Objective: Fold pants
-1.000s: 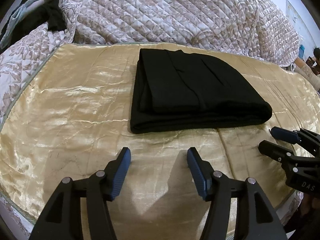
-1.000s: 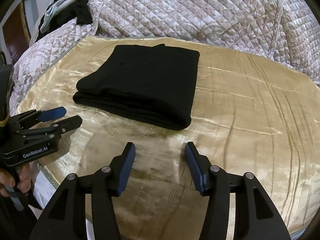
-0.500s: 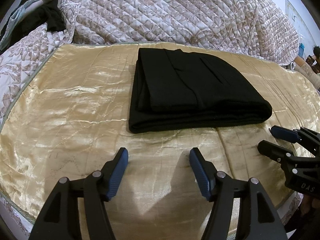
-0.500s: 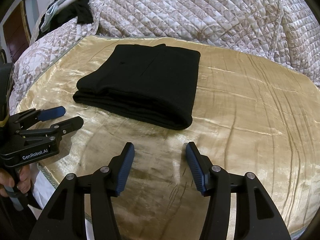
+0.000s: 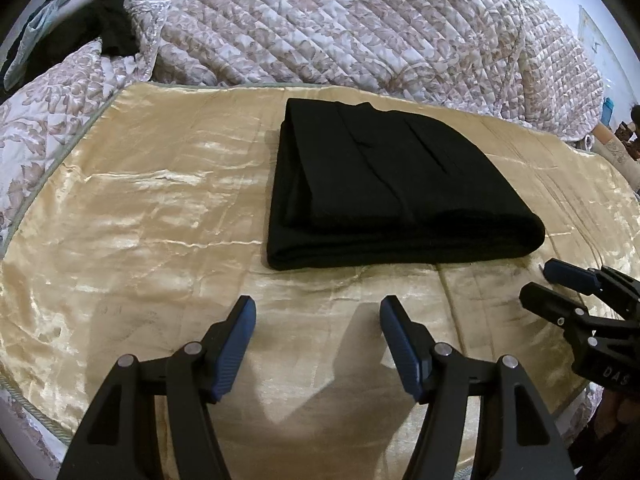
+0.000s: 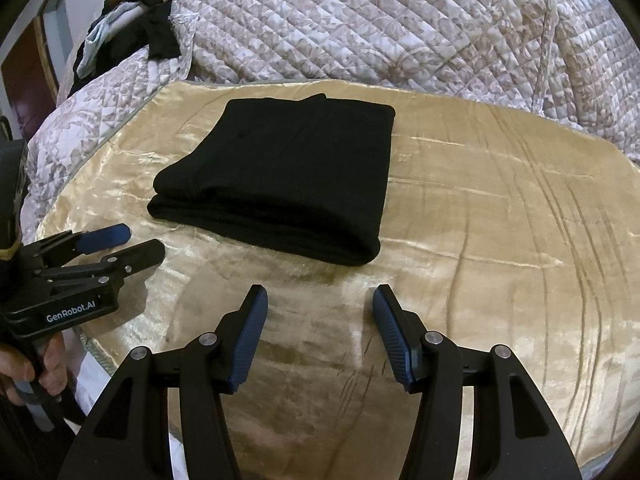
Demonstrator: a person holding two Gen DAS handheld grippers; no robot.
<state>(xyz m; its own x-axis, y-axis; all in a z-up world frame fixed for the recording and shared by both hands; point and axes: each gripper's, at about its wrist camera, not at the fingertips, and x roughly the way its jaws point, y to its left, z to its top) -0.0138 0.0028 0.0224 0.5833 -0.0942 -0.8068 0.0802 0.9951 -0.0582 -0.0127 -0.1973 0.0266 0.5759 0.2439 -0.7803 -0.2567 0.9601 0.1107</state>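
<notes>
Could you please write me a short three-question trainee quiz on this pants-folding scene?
1. True or false: the pants lie folded in a stack on the gold cloth.
2. What is held in the left gripper? A) pants B) quilt C) nothing
3. Fill in: behind the gold cloth lies a bunched patterned ____.

Key:
1. True.
2. C; the left gripper and the right gripper are both open, with only cloth beneath them.
3. quilt.
</notes>
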